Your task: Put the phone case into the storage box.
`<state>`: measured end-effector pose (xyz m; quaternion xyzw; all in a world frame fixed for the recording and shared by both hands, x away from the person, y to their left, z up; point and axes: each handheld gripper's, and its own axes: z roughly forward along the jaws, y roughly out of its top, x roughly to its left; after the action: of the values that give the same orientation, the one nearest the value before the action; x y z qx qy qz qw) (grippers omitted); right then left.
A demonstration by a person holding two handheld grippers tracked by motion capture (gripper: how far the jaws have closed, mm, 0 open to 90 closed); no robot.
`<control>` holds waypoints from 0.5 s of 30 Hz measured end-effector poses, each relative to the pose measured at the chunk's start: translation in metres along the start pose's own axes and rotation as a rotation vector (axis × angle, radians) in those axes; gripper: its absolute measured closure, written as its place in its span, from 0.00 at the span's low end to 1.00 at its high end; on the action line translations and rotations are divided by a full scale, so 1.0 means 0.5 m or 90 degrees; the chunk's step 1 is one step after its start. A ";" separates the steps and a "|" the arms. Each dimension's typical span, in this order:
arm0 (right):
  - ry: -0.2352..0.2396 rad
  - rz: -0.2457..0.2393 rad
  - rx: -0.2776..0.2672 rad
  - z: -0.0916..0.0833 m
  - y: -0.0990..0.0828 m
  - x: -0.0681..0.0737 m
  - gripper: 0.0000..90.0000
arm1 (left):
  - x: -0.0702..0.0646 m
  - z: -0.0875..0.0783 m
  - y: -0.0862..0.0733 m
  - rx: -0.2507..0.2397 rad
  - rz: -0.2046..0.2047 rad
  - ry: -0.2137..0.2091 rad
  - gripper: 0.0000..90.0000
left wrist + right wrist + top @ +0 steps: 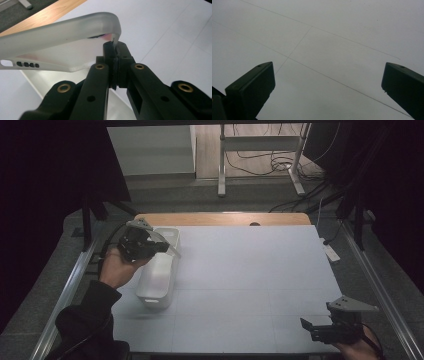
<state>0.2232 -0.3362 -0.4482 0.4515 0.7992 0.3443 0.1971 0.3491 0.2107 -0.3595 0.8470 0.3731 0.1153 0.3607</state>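
Phone case, clear and frosted, is held by one corner in the left tongs, which are fully closed on its thin edge; the pinch is seen plainly in the left gripper view. In the high view the left tongs are seen above the white plastic bin, which stands on the left part of the bench, with the case jutting out over the bin's open top. Whether the case touches the bin's rim cannot be told; it appears to hang just above it. The right tongs are kept low at the near right corner of the bench, well apart from the bin, jaws spread wide with nothing between them, as shown against bare bench surface in the right gripper view.

Step in hand, as judged: the case is being carried at the bin, either lifted out of it or about to be dropped in; direction cannot be settled from this moment. If placing is meant, the case needs to be lowered inside the walls and the pinch released. If removal is meant, it must be cleared over the rim and set on open bench. A slip is risked by the grip on a single thin corner.
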 end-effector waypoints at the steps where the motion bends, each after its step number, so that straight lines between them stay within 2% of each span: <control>1: 0.000 0.001 0.000 0.000 0.000 0.000 0.00 | 0.003 0.001 0.001 0.004 0.000 0.004 0.98; 7: 0.000 0.001 -0.003 -0.001 -0.001 0.000 0.00 | 0.019 0.008 0.005 0.018 -0.013 0.019 0.98; 15: 0.000 0.002 -0.005 -0.005 -0.003 0.001 0.00 | 0.037 0.023 0.016 0.042 -0.015 0.049 0.98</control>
<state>0.2208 -0.3372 -0.4475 0.4522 0.7972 0.3474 0.1983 0.3719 0.2141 -0.3634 0.8486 0.4006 0.1313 0.3196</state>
